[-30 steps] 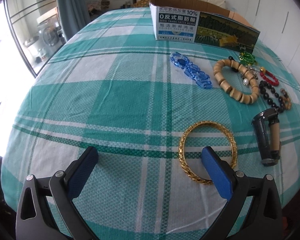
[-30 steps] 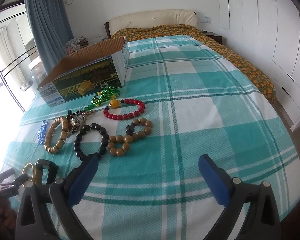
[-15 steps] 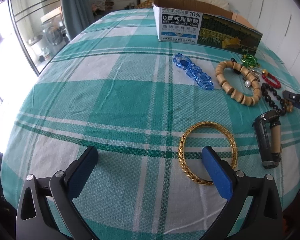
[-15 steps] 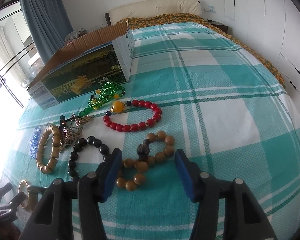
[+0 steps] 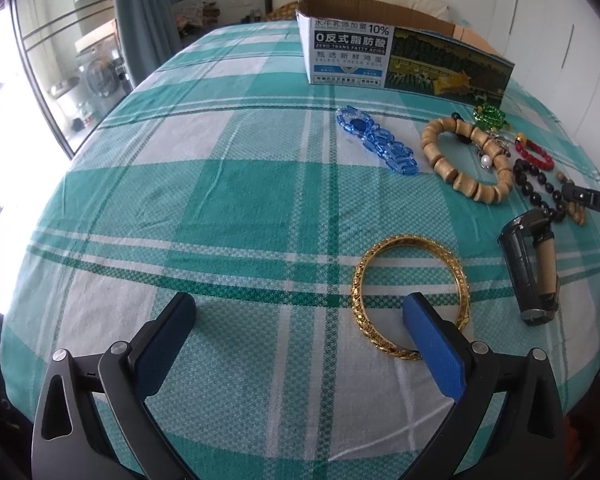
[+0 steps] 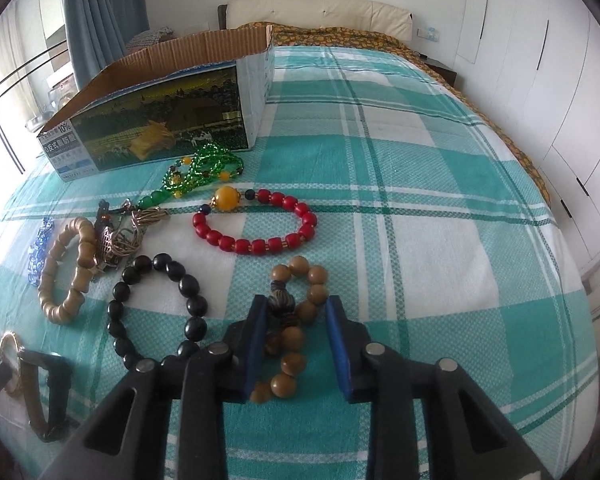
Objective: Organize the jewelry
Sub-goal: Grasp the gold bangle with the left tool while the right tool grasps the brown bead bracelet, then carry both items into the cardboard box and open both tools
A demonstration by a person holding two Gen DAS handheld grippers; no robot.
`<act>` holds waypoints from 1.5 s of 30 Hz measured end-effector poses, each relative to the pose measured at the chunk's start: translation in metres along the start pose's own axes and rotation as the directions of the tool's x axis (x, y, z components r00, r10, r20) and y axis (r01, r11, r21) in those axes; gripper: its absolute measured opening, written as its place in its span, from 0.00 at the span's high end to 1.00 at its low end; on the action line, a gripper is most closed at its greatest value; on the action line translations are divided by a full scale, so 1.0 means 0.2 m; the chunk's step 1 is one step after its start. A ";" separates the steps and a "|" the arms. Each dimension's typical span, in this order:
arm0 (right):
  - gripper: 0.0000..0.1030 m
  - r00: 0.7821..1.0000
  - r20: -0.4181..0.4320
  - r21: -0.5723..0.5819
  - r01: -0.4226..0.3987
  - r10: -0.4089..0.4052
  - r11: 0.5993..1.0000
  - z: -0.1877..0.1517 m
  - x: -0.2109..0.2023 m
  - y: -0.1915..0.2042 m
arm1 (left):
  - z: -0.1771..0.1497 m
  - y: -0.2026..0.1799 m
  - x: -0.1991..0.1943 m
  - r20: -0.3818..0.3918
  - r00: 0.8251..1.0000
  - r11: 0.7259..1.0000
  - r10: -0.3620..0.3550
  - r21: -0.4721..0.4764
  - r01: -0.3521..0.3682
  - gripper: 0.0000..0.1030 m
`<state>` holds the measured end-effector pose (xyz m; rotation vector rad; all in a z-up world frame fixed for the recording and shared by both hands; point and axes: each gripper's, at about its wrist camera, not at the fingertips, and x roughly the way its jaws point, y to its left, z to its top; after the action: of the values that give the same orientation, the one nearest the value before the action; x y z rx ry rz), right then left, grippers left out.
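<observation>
left wrist view: the left gripper (image 5: 300, 320) is hovering with its fingers (image 5: 434, 354) standing wide apart and holding nothing. taking the cardboard box (image 5: 412, 60) as the landmark, the gold bangle (image 5: 410, 294) is lying well in front of it on the plaid bed cover (image 5: 220, 184), with the right-hand finger sitting over the bangle's near edge. the blue crystal bracelet (image 5: 378, 146) and the pale wooden bracelet (image 5: 466, 160) are lying nearer the box, and a dark watch (image 5: 532, 270) is resting beside the bangle.

right wrist view: the right gripper (image 6: 296, 340) is pointing down at the brown bead bracelet (image 6: 296, 320), which is lying twisted in front of the box (image 6: 160, 120), beyond the red bead bracelet (image 6: 260, 224) and beside the black bead bracelet (image 6: 160, 312). the fingers (image 6: 256, 344) have just been closing and are now standing narrow with the brown beads between them; the left finger is looking to be against the beads, but a gap is showing at the right finger, so a firm clamp is not yet certain.

to do this pickup well, the squeeze probably needs finishing across the crossed middle of the strand, catching both loops, before lifting slowly; round beads may roll out sideways, and the neighbouring black beads should be kept clear.
</observation>
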<state>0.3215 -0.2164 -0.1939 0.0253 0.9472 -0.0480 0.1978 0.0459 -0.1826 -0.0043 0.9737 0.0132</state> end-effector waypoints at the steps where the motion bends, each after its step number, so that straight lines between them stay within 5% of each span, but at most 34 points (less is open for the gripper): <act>1: 0.84 1.000 0.002 0.009 -0.015 0.015 1.000 0.00 -0.01 -0.01 | 0.00 0.00 0.00 0.001 1.000 1.000 -0.007 0.004 0.007 0.04; 3: 0.88 0.999 0.017 0.013 -0.036 0.036 0.999 0.00 -0.05 -0.03 | 0.00 -0.02 -0.02 0.010 1.000 0.999 -0.023 0.025 0.023 0.16; 6: 0.88 0.997 0.035 0.009 -0.073 0.073 0.997 0.00 -0.12 -0.03 | 0.00 -0.06 -0.05 0.021 0.998 0.997 -0.056 0.062 0.054 0.48; 8: 0.88 0.994 0.055 0.004 -0.100 0.099 0.995 0.00 -0.18 -0.04 | 0.00 -0.07 -0.06 0.024 0.997 0.994 -0.079 0.082 0.077 0.89; 9: 0.88 0.992 0.065 -0.001 -0.110 0.110 0.994 0.00 -0.21 -0.04 | 0.01 -0.07 -0.05 0.019 0.995 0.992 -0.102 0.083 0.100 0.94; 15: 0.88 0.978 0.135 -0.023 -0.158 0.159 0.987 0.01 -0.40 -0.04 | 0.06 -0.01 -0.08 0.027 0.977 0.977 -0.212 0.009 0.212 0.97; 31: 0.88 0.940 0.206 -0.099 -0.256 0.271 0.962 0.19 -0.68 0.02 | 0.44 0.07 -0.25 0.135 0.938 0.945 -0.318 -0.036 0.325 0.97; 40: 0.88 0.902 0.260 -0.203 -0.298 0.345 0.933 0.57 -0.72 0.20 | 0.92 0.09 -0.31 0.235 0.913 0.938 -0.334 -0.012 0.347 0.97; 45: 0.88 0.887 0.252 -0.224 -0.335 0.386 0.915 0.86 -0.58 0.32 | 1.22 0.02 -0.14 0.227 0.923 0.948 -0.310 -0.004 0.320 0.97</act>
<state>0.3967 -0.1573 0.0003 0.0320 0.6346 0.3710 0.3830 0.0525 -0.0219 -0.1947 0.7375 -0.2587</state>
